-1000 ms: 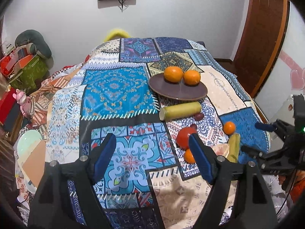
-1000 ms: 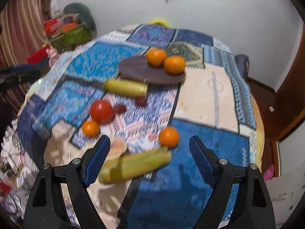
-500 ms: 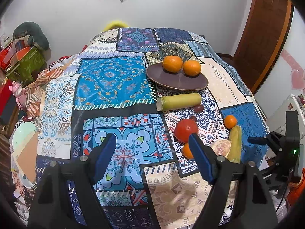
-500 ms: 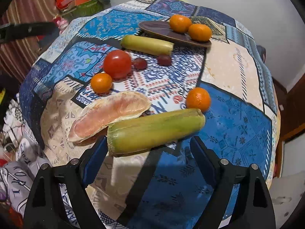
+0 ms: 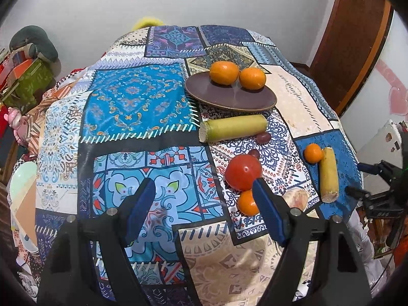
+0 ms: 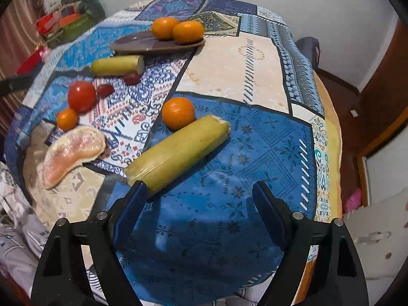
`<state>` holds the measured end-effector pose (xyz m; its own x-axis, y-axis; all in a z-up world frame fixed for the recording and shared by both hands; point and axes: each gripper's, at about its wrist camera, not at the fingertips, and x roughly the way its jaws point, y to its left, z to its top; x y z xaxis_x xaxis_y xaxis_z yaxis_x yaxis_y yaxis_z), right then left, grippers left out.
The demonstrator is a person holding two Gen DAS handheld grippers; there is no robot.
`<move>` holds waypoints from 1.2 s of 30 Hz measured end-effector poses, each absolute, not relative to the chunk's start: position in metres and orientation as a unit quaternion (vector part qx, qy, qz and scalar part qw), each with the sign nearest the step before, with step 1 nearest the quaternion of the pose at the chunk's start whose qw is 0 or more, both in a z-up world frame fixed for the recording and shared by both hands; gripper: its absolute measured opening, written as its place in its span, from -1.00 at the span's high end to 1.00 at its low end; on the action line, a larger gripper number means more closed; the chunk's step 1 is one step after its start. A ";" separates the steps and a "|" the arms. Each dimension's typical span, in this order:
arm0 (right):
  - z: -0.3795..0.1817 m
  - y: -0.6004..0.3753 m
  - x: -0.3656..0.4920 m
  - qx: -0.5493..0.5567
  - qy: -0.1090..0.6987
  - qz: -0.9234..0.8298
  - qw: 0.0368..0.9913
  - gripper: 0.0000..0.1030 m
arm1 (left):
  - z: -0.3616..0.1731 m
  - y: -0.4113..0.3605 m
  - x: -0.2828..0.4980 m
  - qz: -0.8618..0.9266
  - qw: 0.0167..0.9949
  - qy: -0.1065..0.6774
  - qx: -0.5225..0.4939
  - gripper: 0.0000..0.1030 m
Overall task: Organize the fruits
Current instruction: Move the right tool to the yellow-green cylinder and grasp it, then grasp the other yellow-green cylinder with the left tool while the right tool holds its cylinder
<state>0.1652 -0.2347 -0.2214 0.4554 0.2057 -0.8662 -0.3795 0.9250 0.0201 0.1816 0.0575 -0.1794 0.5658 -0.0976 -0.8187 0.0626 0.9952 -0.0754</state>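
A brown plate (image 5: 229,97) (image 6: 142,43) holds two oranges (image 5: 224,72) (image 6: 187,32). On the patterned cloth lie a sugarcane piece (image 5: 233,127) by the plate, a red tomato (image 5: 243,172) (image 6: 81,96), two dark grapes (image 6: 131,78), a small orange (image 5: 246,202) (image 6: 66,119), a pomelo segment (image 6: 72,151), another small orange (image 5: 313,153) (image 6: 178,113) and a second cane piece (image 5: 329,174) (image 6: 178,149). My left gripper (image 5: 204,213) is open and empty, just short of the tomato. My right gripper (image 6: 200,210) is open and empty, its left finger beside the near cane end.
The round table's edge (image 6: 329,137) drops off on the right. Boxes and bags (image 5: 25,76) stand at the left by the wall. A brown door (image 5: 354,40) is at the right. The right gripper shows in the left wrist view (image 5: 377,183) beyond the table edge.
My right gripper has swung right and closer, so the near cane piece now sits ahead and left of its fingers. The left gripper has moved slightly forward towards the tomato. Both stay open.
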 end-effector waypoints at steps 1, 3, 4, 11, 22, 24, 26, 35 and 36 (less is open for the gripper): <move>-0.216 -0.237 0.166 -0.077 0.486 0.178 0.852 -0.59 | -0.180 0.057 0.183 -0.045 0.884 0.465 -0.019 -0.52; -0.208 -0.238 0.167 -0.066 0.475 0.177 0.859 -0.59 | -0.183 0.056 0.188 -0.045 0.882 0.468 -0.018 -0.52; -0.205 -0.237 0.169 -0.059 0.471 0.176 0.862 -0.59 | -0.184 0.056 0.191 -0.045 0.881 0.470 -0.017 -0.52; -0.222 -0.214 0.195 -0.039 0.493 0.163 0.854 -0.59 | -0.190 0.050 0.212 -0.049 0.879 0.475 -0.007 -0.52; -0.247 -0.213 0.204 -0.007 0.519 0.169 0.838 -0.56 | -0.198 0.037 0.270 -0.071 0.872 0.482 0.045 -0.64; -0.247 -0.215 0.203 -0.004 0.516 0.178 0.838 -0.41 | -0.201 0.031 0.280 -0.081 0.870 0.482 0.061 -0.69; -0.248 -0.213 0.204 -0.001 0.514 0.184 0.838 -0.36 | -0.206 0.025 0.289 -0.093 0.866 0.485 0.075 -0.72; -0.248 -0.225 0.208 0.016 0.503 0.192 0.843 -0.10 | -0.245 -0.011 0.324 -0.154 0.823 0.523 0.158 -0.72; -0.247 -0.227 0.208 0.018 0.502 0.193 0.843 -0.07 | -0.251 -0.013 0.327 -0.158 0.816 0.531 0.163 -0.72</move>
<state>0.2079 -0.2267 -0.2474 0.4205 0.3433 -0.8398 -0.3072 0.9248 0.2242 0.3269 -0.0134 -0.2509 0.3863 -0.0853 -0.9184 0.4320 0.8965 0.0985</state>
